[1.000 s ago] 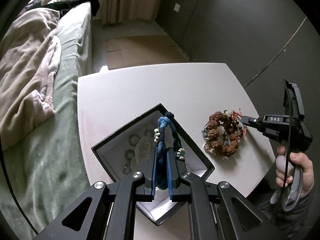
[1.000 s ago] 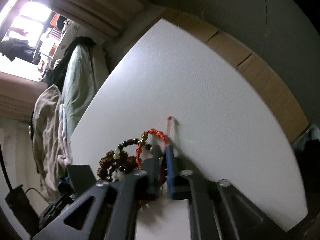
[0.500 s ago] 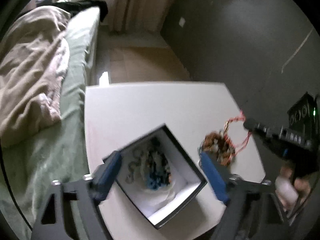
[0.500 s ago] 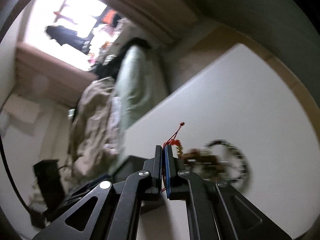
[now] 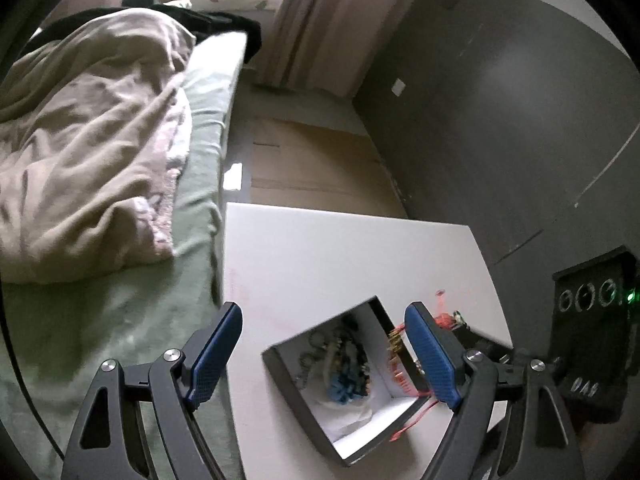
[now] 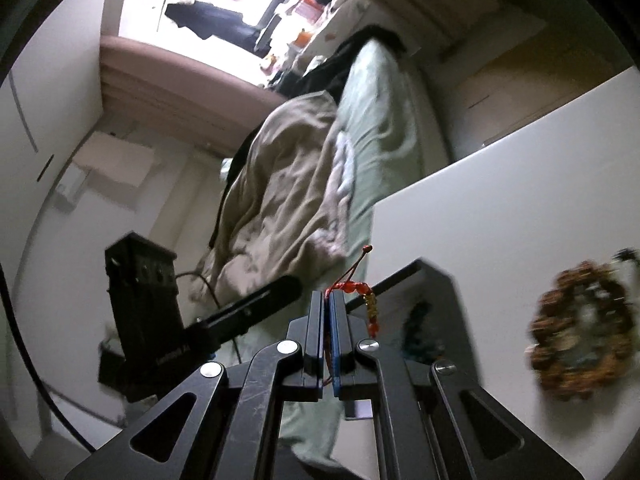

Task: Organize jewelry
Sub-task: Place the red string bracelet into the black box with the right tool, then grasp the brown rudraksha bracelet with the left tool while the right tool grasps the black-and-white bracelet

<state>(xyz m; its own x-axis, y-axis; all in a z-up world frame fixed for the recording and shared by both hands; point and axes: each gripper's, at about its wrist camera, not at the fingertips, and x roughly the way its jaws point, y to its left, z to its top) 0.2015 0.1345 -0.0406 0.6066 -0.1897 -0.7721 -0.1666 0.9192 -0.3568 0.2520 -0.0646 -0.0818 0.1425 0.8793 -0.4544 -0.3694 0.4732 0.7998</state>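
A dark open jewelry box [image 5: 352, 456] with a white lining sits on the white table [image 5: 340, 248]. A blue braided bracelet [image 5: 346, 388] lies inside it among other pieces. My left gripper [image 5: 324, 352] is open and empty, raised above the box. My right gripper [image 6: 329, 300] is shut on a red beaded bracelet [image 6: 362, 290] and holds it over the box's right wall [image 6: 428, 276]; the bracelet also shows in the left wrist view [image 5: 396, 356], hanging at the box edge. A pile of brown beaded bracelets [image 6: 584, 344] lies on the table to the right.
A bed with a green sheet [image 5: 120, 320] and beige blanket [image 5: 88, 160] runs along the table's left edge. A dark wall [image 5: 500, 120] stands behind the table. Cardboard [image 5: 312, 164] lies on the floor beyond.
My left gripper let go of the blue bracelet into the box, opened and rose. My right gripper lifted the red bracelet off the pile and carried it left to the box.
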